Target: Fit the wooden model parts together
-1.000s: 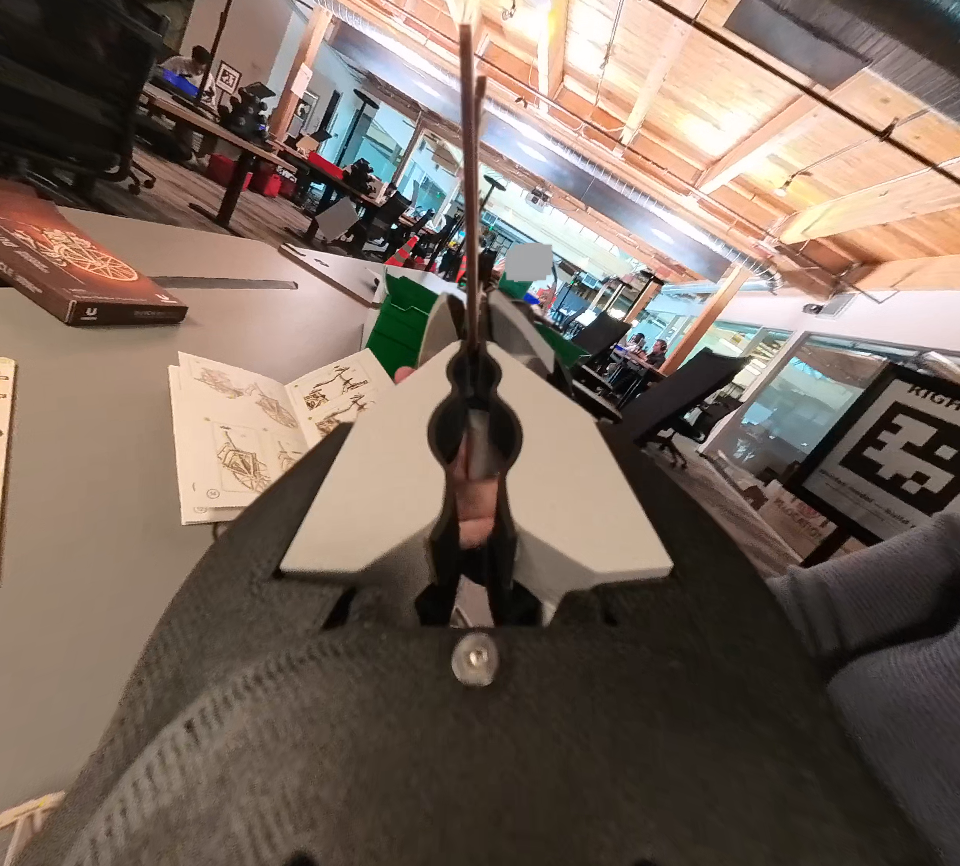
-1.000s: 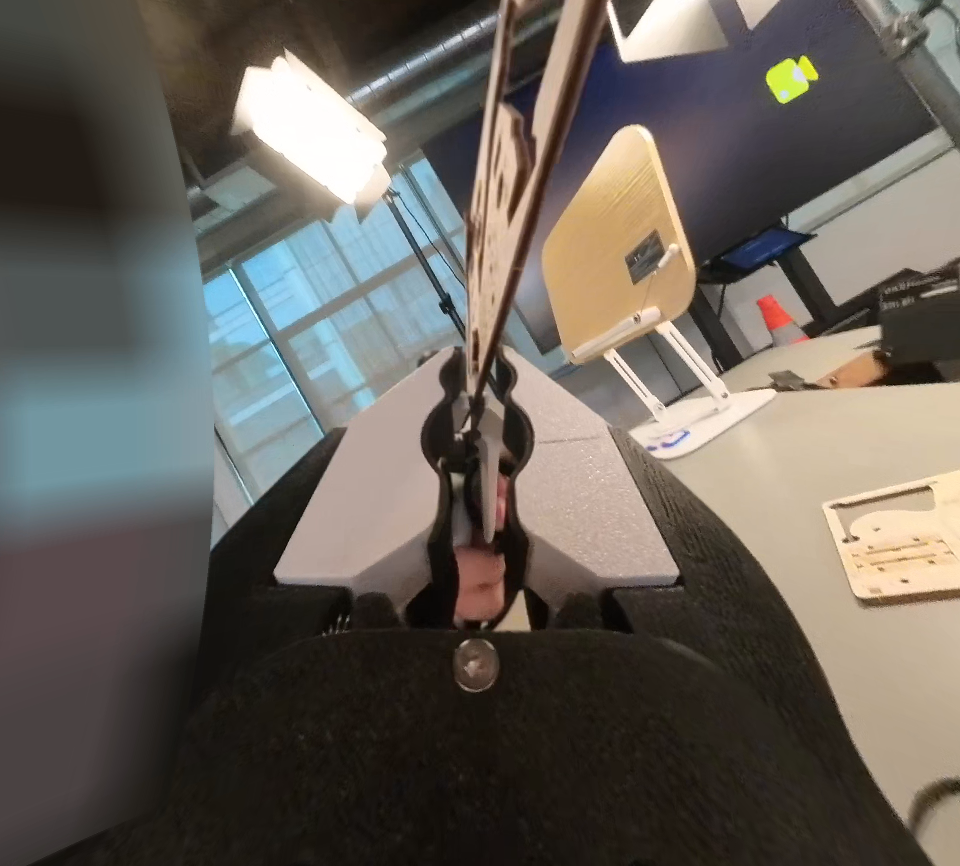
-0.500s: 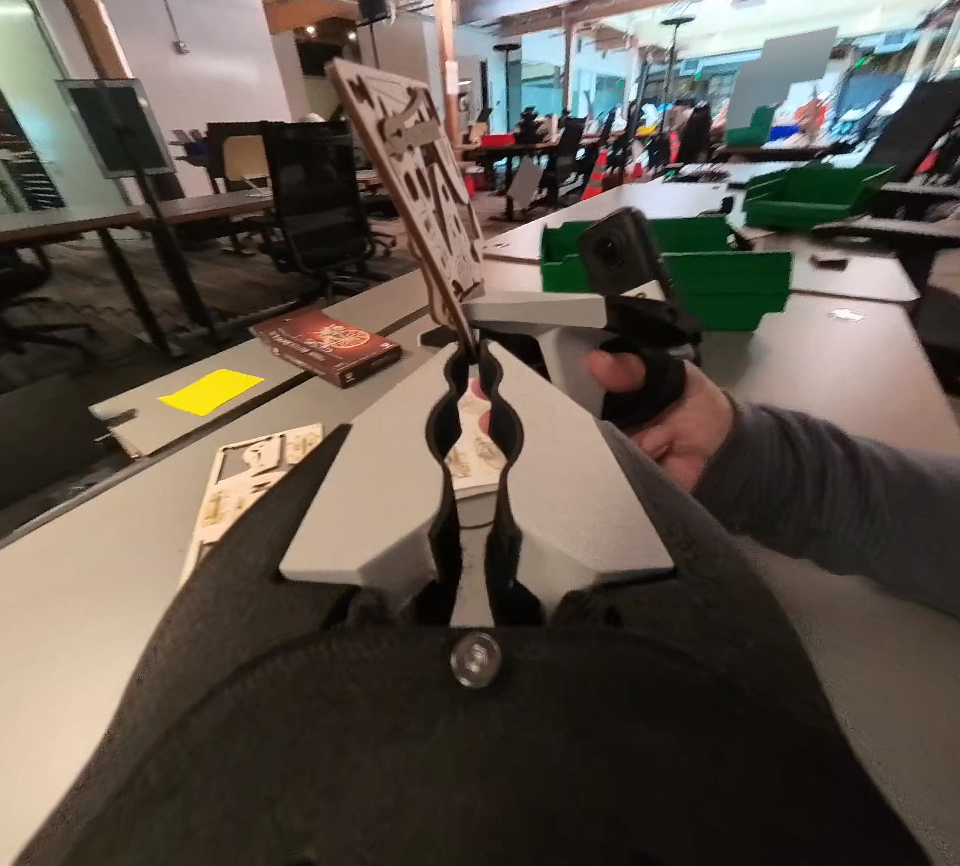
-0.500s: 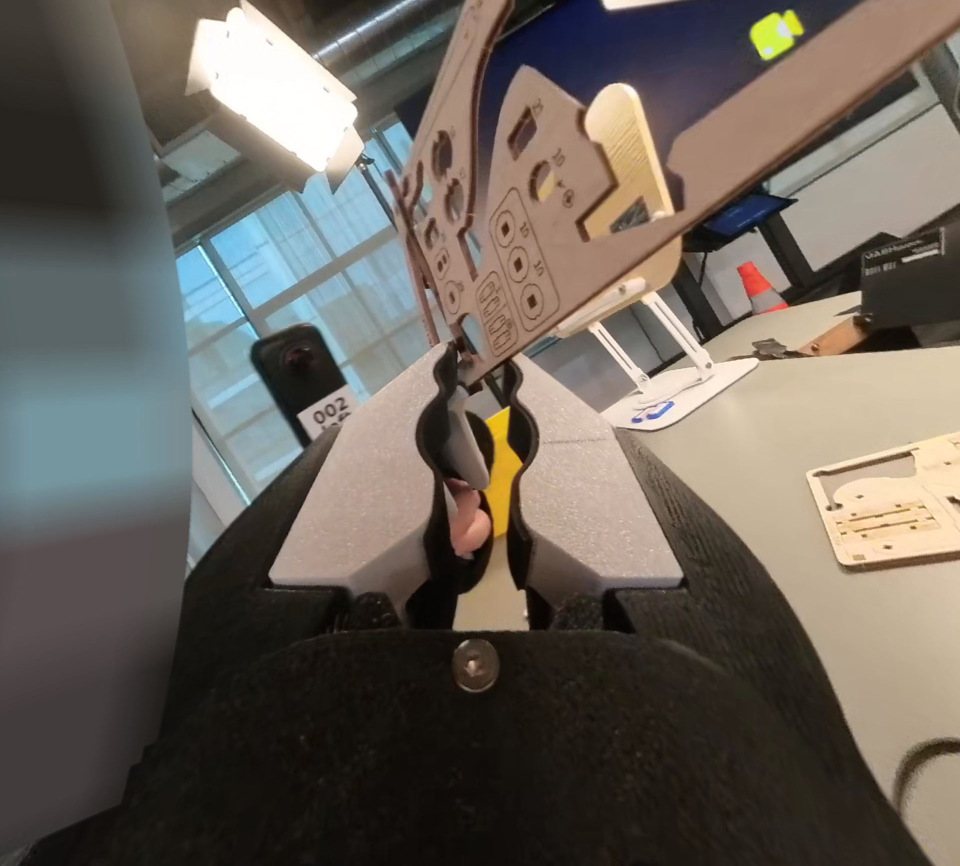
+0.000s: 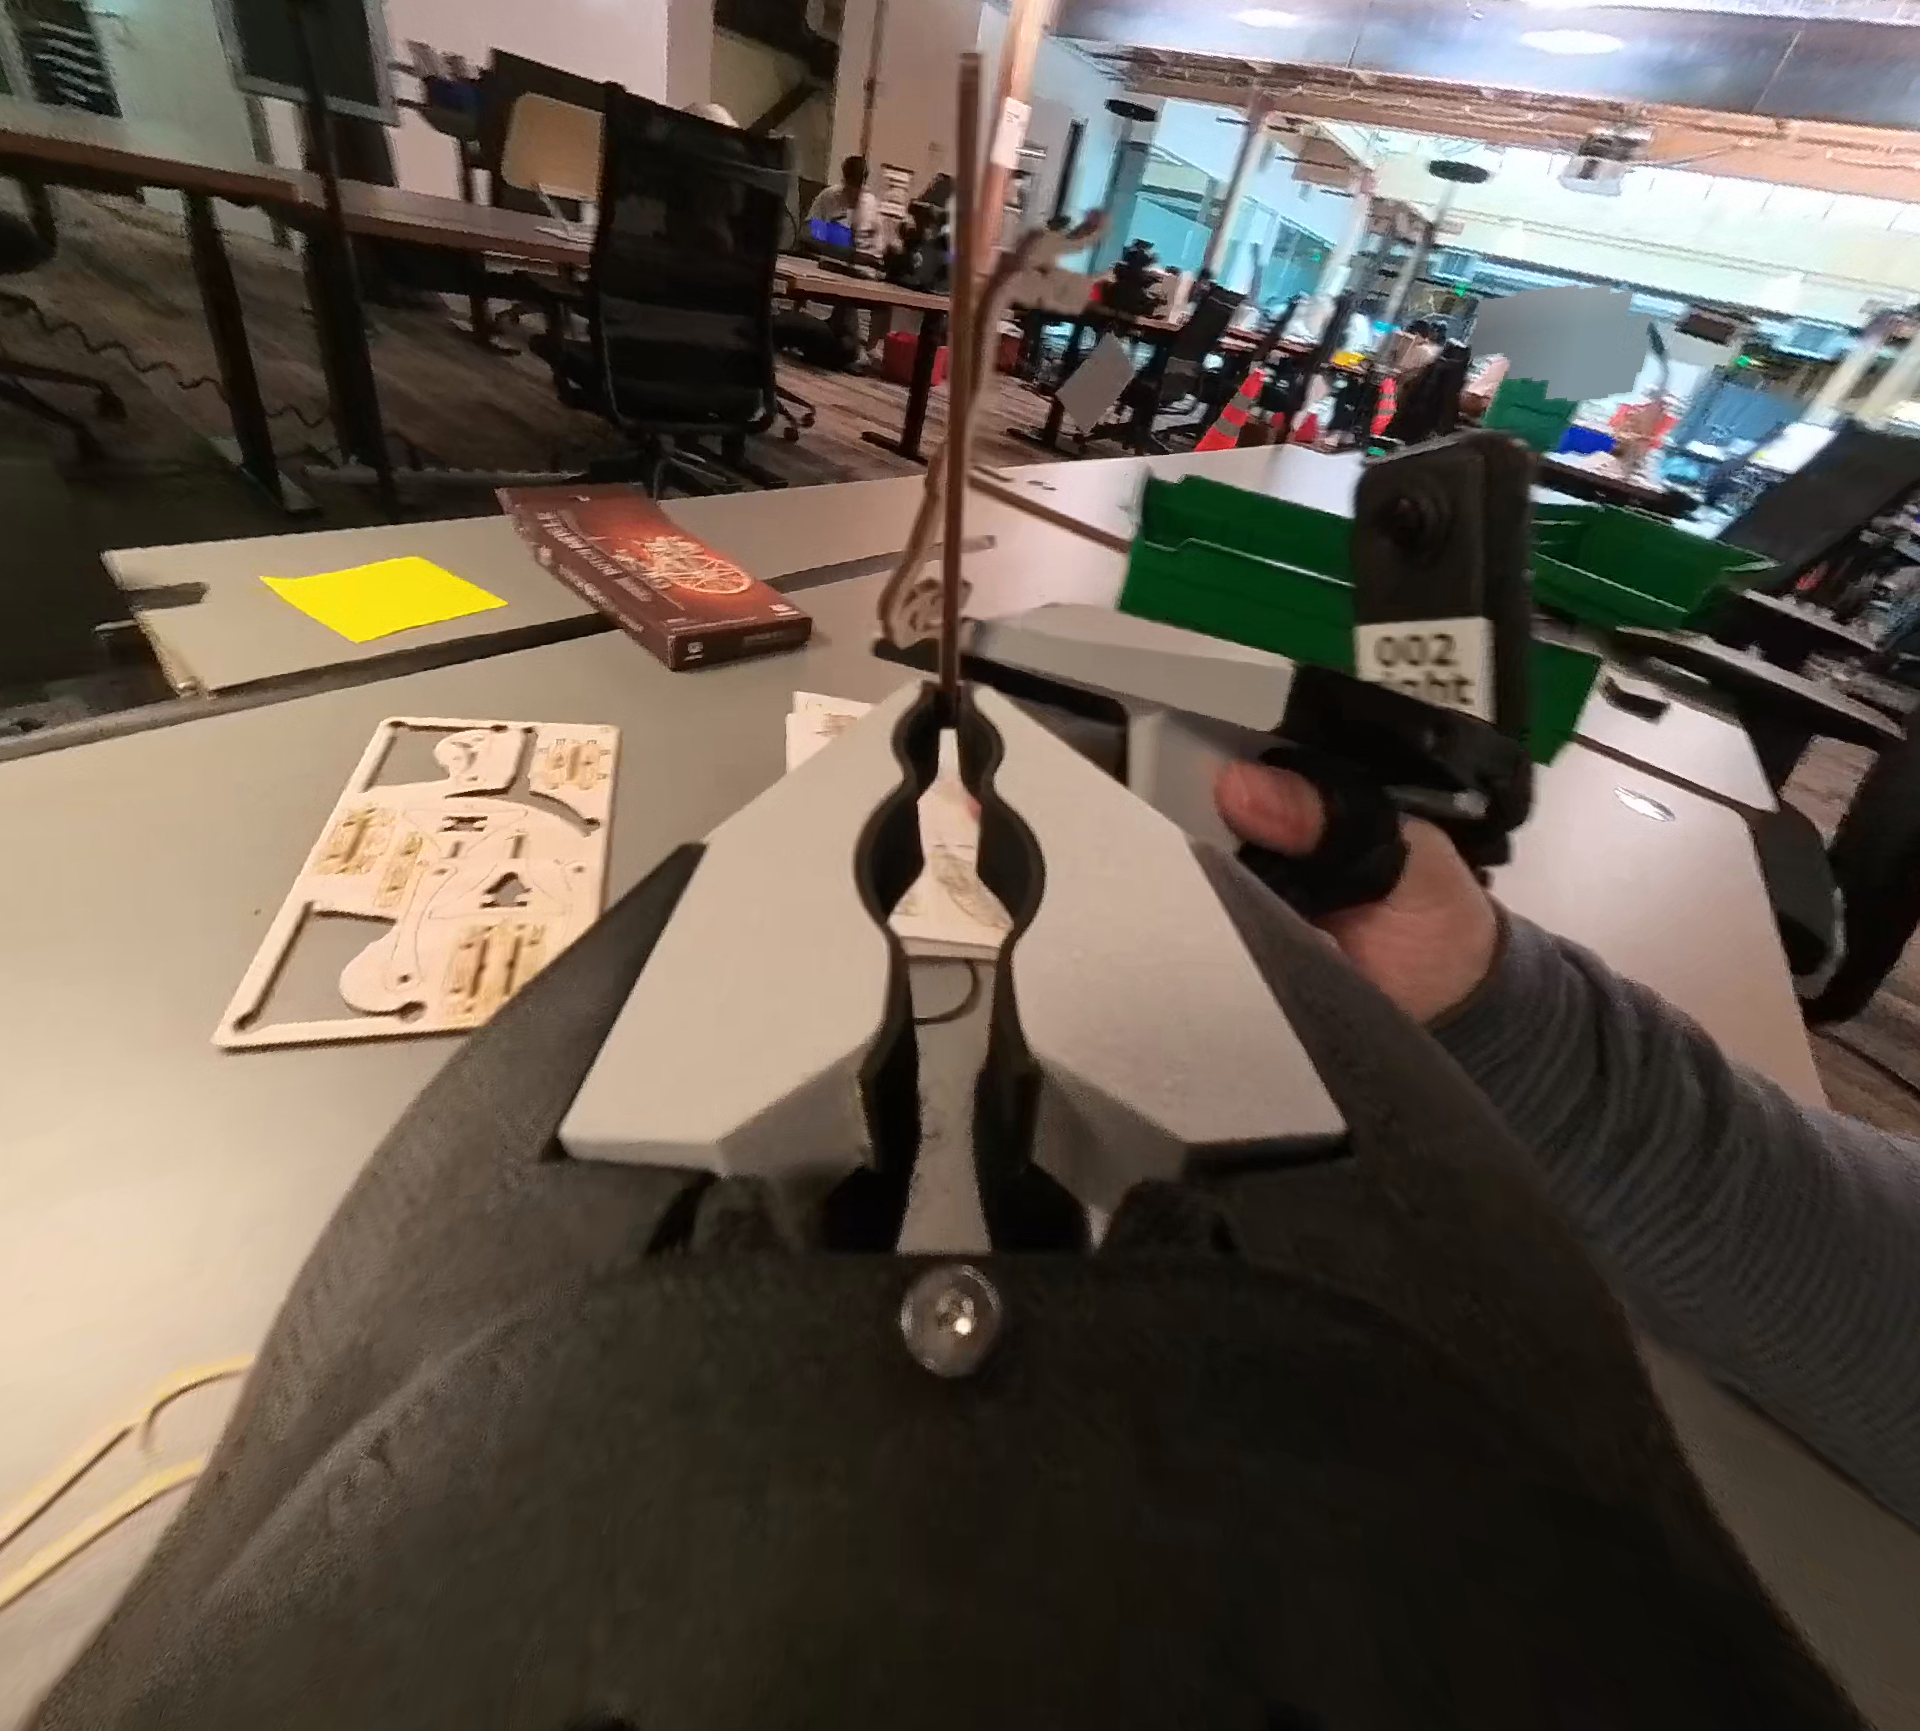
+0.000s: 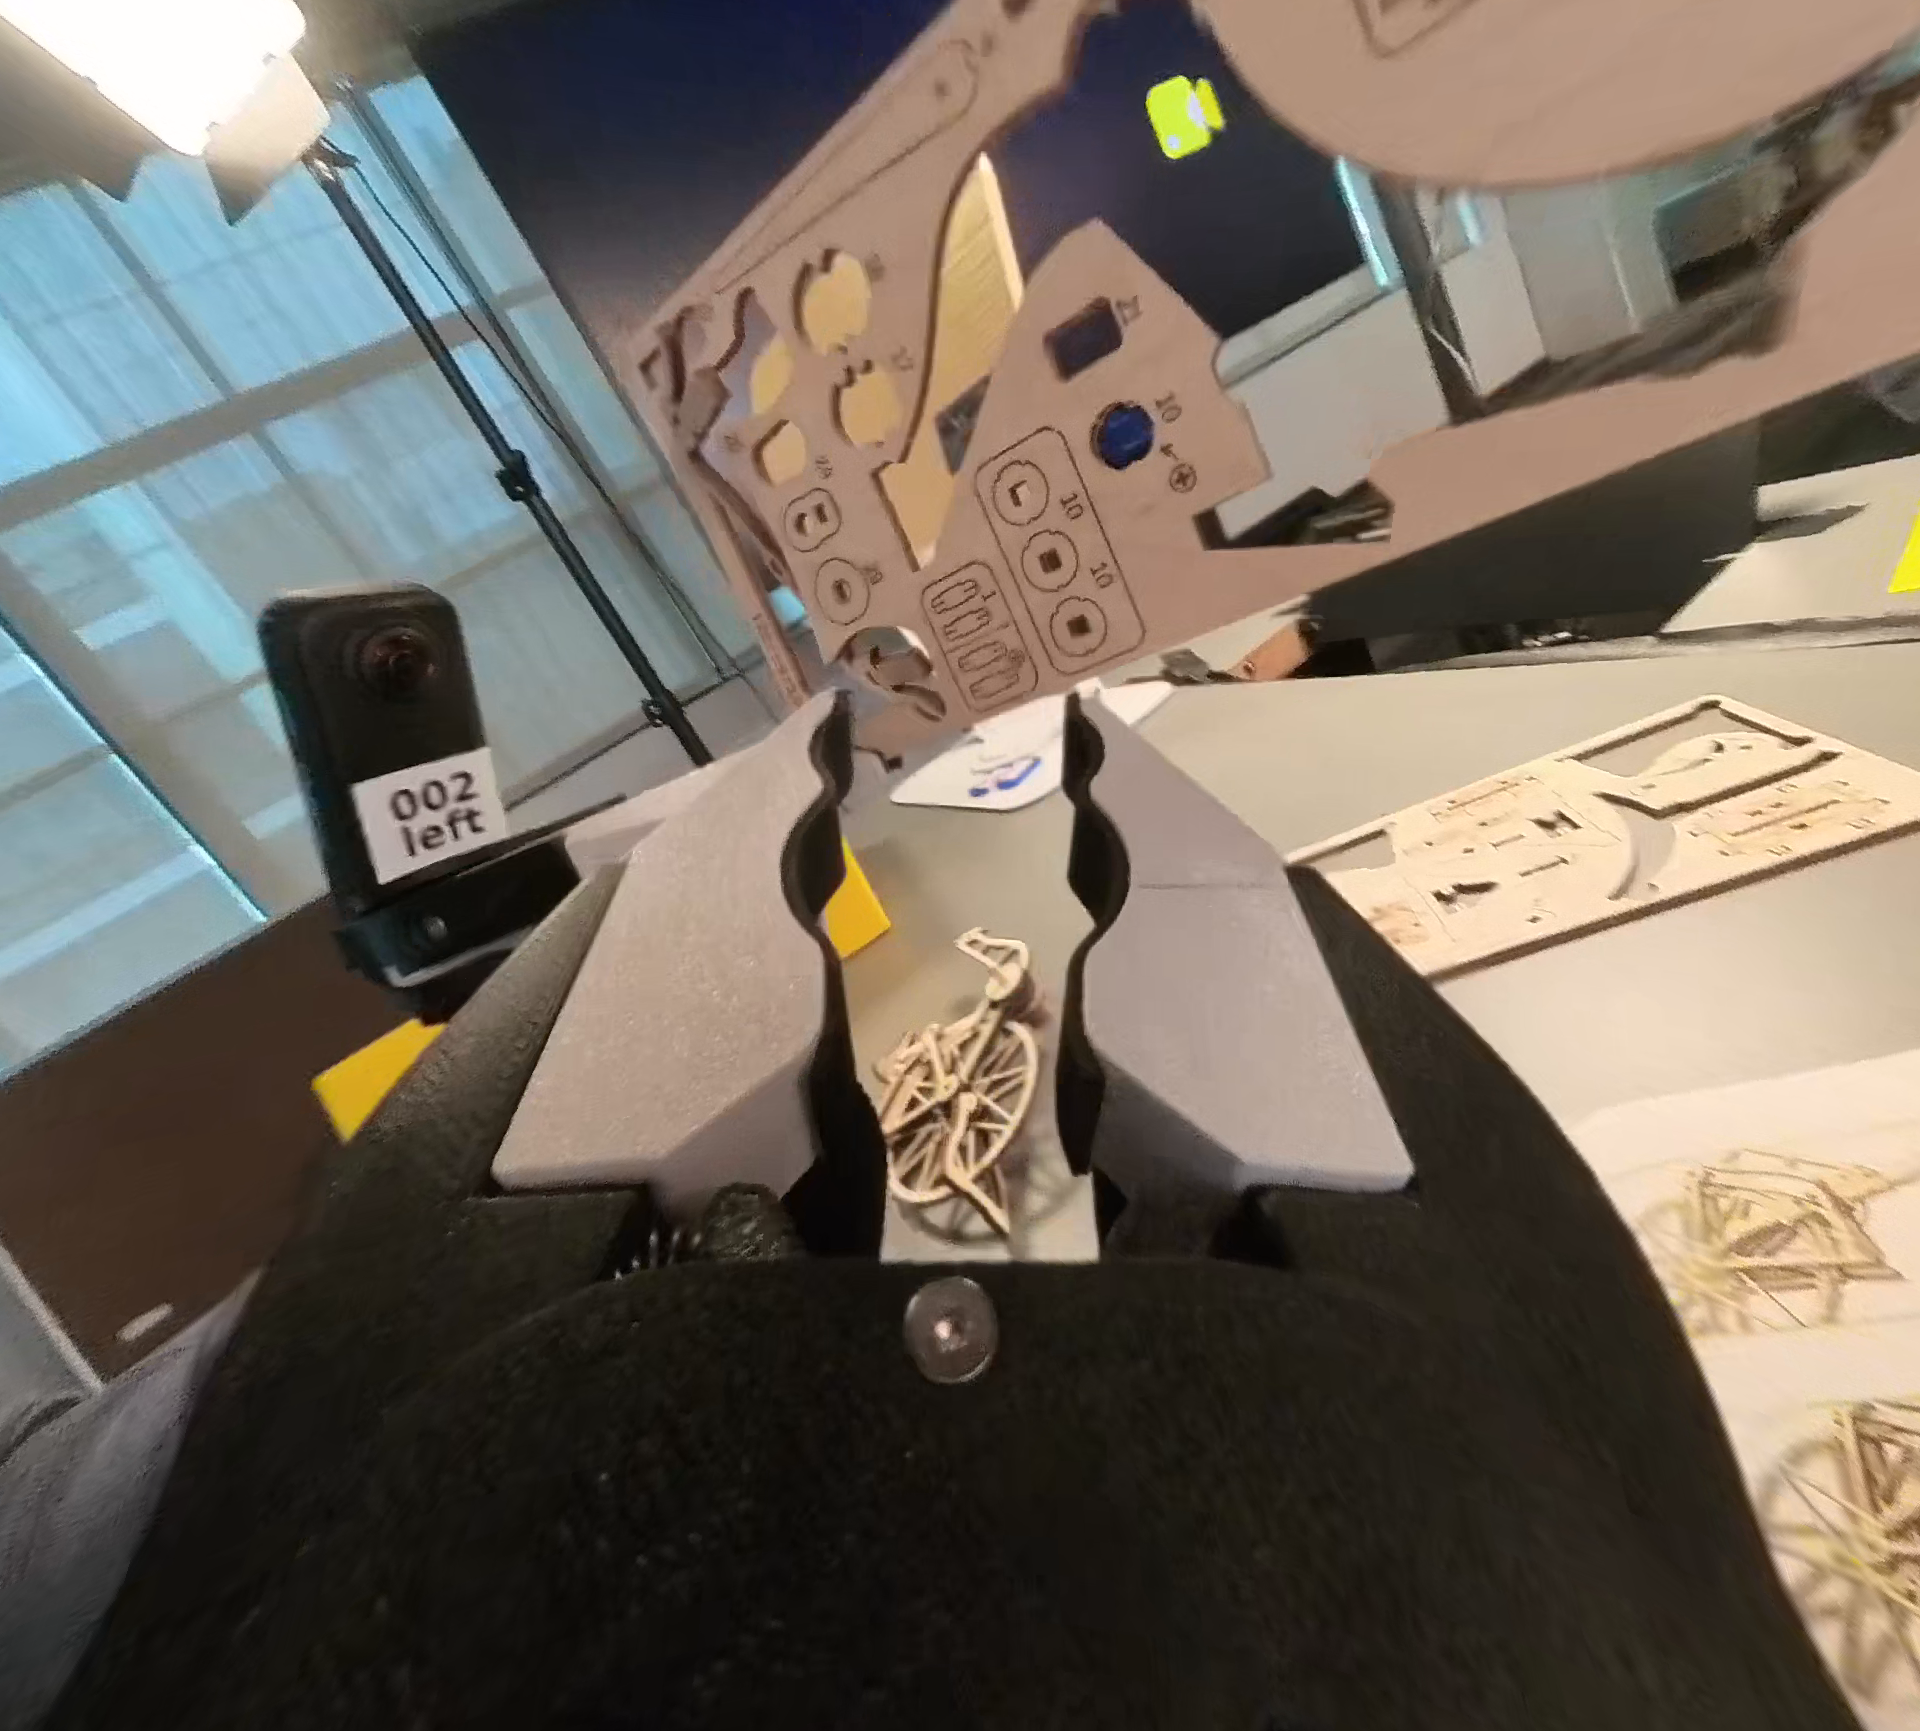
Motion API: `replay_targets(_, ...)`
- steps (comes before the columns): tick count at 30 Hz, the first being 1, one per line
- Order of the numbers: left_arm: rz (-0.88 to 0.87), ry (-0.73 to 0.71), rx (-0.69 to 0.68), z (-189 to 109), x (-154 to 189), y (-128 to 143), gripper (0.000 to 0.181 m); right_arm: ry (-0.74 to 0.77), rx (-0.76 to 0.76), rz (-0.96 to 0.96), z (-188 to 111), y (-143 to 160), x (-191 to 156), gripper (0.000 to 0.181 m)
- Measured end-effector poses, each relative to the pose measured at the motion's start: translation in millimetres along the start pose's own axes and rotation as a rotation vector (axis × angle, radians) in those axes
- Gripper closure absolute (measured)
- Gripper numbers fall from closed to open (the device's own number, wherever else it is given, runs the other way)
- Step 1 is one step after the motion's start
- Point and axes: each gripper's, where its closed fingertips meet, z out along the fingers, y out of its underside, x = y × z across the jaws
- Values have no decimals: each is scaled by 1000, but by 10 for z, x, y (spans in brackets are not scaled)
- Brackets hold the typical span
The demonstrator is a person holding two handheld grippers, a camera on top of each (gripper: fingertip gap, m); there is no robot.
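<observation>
My left gripper [image 5: 951, 707] is shut on the bottom edge of a thin wooden parts sheet [image 5: 961, 393], which I see edge-on, standing upright above the table. In the right wrist view the same sheet [image 6: 935, 476] hangs just beyond my right gripper [image 6: 951, 731], showing cut-outs and engraved pieces. The right gripper is open and empty, its jaws wide apart below the sheet's lower corner. A small wooden bicycle model [image 6: 961, 1094] lies on the table between its jaws. In the left wrist view the right gripper [image 5: 997, 653] sits just right of the sheet, held by a hand [image 5: 1382, 892].
A second parts sheet [image 5: 436, 871] lies flat on the grey table [image 5: 156, 902], also in the right wrist view [image 6: 1621, 834]. There is a brown box [image 5: 655, 575], a yellow note [image 5: 379, 595], green bins [image 5: 1278, 580], a booklet [image 5: 831, 725] and loose wooden scraps [image 6: 1766, 1234]. The grippers are tip to tip, or close to it.
The right gripper opened and let go of the sheet, then dropped lower. The left gripper kept hold of the sheet and swung down to level, from ceiling toward the table.
</observation>
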Motion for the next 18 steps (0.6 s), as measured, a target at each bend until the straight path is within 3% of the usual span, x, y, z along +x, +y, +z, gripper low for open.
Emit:
replay_targets(3, -42, -65, 5, -59, -210, 6, 180, 67, -11, -34, -30, -10, 91, 136)
replay_targets(6, -45, -116, -22, -96, -365, 68, 179, 88, -1, -150, -48, -59, 56, 142)
replay_targets(18, -15, -152, -56, -144, -498, 114, 180, 122, -170, -420, 9, 195, 86, 150)
